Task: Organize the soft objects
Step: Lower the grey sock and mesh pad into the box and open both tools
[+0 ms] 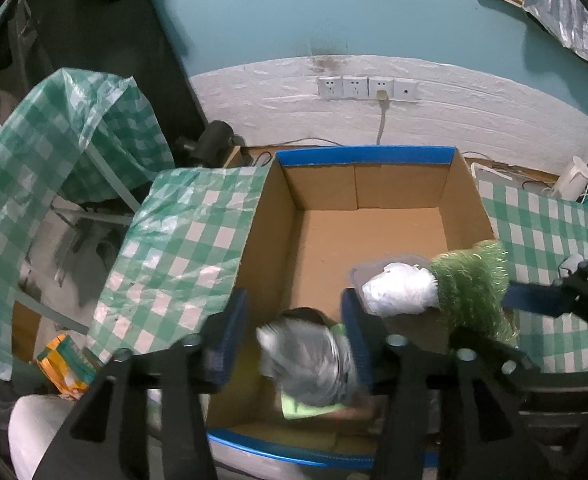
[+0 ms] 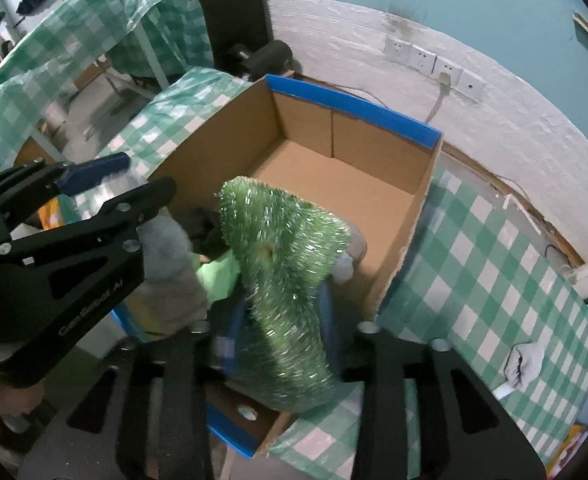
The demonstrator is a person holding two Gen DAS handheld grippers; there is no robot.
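While right gripper (image 2: 282,312) is pinching the green tinsel piece (image 2: 290,280) over the cardboard box (image 2: 413,216) at frame centre, left gripper (image 1: 294,344) is spread, seemingly empty.

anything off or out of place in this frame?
One thing: a small white cloth lies crumpled on the checked table, right of the box, while other soft items already sit inside. The right gripper holds the green tinsel piece over the box's near corner. No damage shows.
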